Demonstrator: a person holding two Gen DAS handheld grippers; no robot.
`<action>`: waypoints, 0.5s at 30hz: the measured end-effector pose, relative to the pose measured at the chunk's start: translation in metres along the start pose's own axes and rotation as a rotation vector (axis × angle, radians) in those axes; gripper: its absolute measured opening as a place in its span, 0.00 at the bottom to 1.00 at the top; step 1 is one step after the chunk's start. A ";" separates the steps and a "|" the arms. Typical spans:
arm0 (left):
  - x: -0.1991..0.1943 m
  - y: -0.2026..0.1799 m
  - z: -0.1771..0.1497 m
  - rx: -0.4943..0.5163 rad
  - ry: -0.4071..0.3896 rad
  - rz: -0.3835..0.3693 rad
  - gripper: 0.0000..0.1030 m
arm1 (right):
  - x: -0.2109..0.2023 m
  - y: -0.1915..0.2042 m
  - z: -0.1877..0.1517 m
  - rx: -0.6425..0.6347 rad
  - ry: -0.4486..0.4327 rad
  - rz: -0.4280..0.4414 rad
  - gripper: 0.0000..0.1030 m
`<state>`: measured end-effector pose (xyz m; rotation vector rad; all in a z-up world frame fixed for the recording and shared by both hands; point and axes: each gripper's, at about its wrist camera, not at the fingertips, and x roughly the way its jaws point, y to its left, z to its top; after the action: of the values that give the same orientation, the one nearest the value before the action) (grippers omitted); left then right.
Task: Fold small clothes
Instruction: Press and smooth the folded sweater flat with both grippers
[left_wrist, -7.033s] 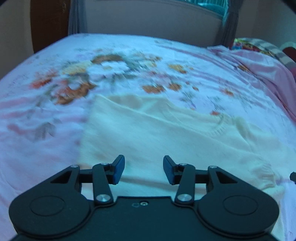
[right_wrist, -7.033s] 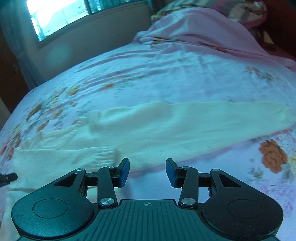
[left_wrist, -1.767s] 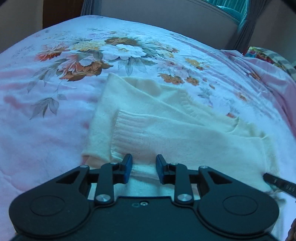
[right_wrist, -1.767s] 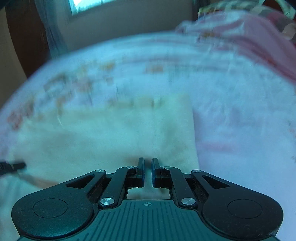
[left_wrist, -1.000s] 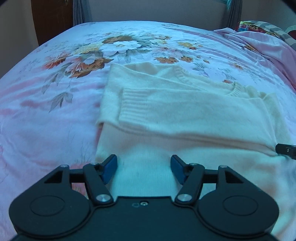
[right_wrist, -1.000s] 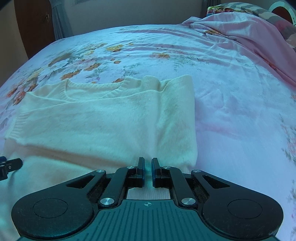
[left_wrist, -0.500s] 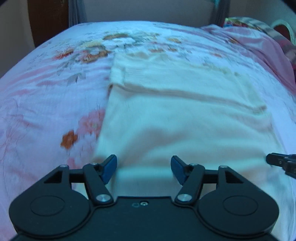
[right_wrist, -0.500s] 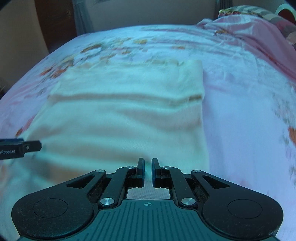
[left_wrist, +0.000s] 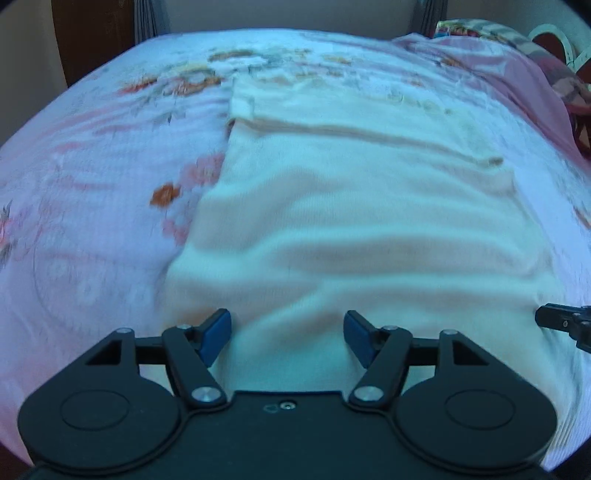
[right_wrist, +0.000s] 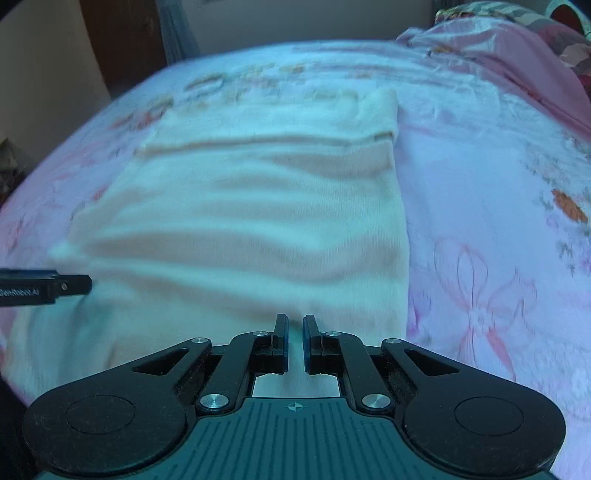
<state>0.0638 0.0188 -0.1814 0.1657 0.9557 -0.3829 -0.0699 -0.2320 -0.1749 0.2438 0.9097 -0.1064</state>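
The cream knitted sweater (left_wrist: 362, 221) is lying mid-frame on the pink floral bedspread (left_wrist: 92, 206), sleeves folded in, left gripper (left_wrist: 287, 336) opening wide and empty over its near hem, right gripper (right_wrist: 294, 341) pinched shut on nothing, probably lining up the next fold.

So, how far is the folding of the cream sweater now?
Done: the cream sweater lies flat on the floral bedsheet, with its sleeves folded across the chest. In hand: both grippers sit near the hem; the left gripper is opening with nothing pinched, and the right gripper is shut, though a hold on cloth cannot be confirmed. Left: probably folding the body upward.
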 end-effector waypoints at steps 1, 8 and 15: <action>-0.002 0.002 -0.004 0.003 -0.004 0.003 0.63 | -0.001 -0.002 -0.004 0.002 0.002 0.000 0.07; -0.024 0.017 -0.014 -0.037 -0.013 0.005 0.61 | -0.022 -0.011 -0.017 0.022 -0.005 0.003 0.07; -0.035 0.047 -0.022 -0.098 -0.012 0.053 0.61 | -0.037 -0.024 -0.032 0.058 0.007 -0.007 0.07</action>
<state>0.0467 0.0773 -0.1665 0.0994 0.9539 -0.2871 -0.1217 -0.2472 -0.1687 0.2946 0.9152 -0.1386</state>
